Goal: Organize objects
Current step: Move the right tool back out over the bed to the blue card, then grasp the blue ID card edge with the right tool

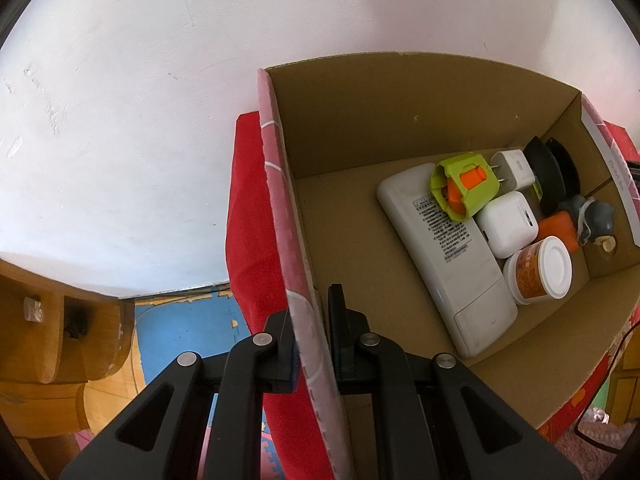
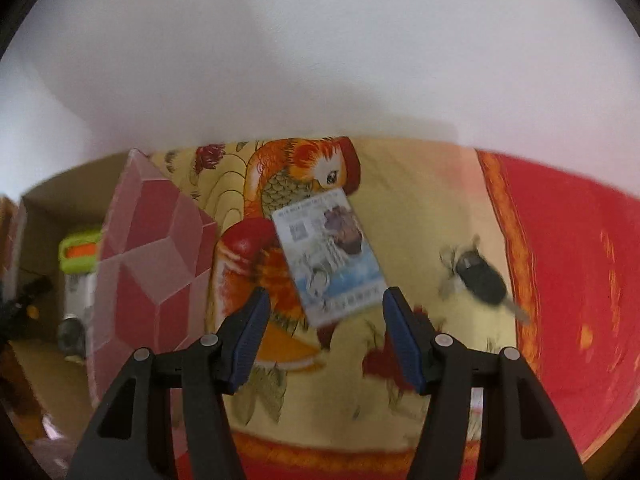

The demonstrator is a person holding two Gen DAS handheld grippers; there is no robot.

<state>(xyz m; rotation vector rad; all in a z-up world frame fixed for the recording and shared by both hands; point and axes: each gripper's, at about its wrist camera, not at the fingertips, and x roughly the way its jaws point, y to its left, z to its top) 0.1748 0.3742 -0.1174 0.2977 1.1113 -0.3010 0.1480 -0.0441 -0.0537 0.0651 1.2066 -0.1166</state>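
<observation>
box (image 1: pixel 400 120): 1, wall gripped by closed left tongs (image 1: pixel 310 340) | card (image 2: pixel 328 256): 1, key (image 2: pixel 480 276): 1 | card centre frame, just above open, empty right tongs (image 2: pixel 325 334)

A red and yellow fish-patterned cloth (image 2: pixel 440 200) is covering the supporting surface. A printed card (image 2: pixel 328 256) is lying on it just ahead of the right hand-held gripper (image 2: pixel 326 334), a dark key fob (image 2: pixel 482 276) is lying to the gripper's right, and a cardboard box (image 2: pixel 152 260) is standing to its left.

Both fisheye views bend strongly at the dark rims. Left view sharp, evenly daylit; right view motion-blurred, the wall (image 2: pixel 320 60) softly shadowed.
</observation>
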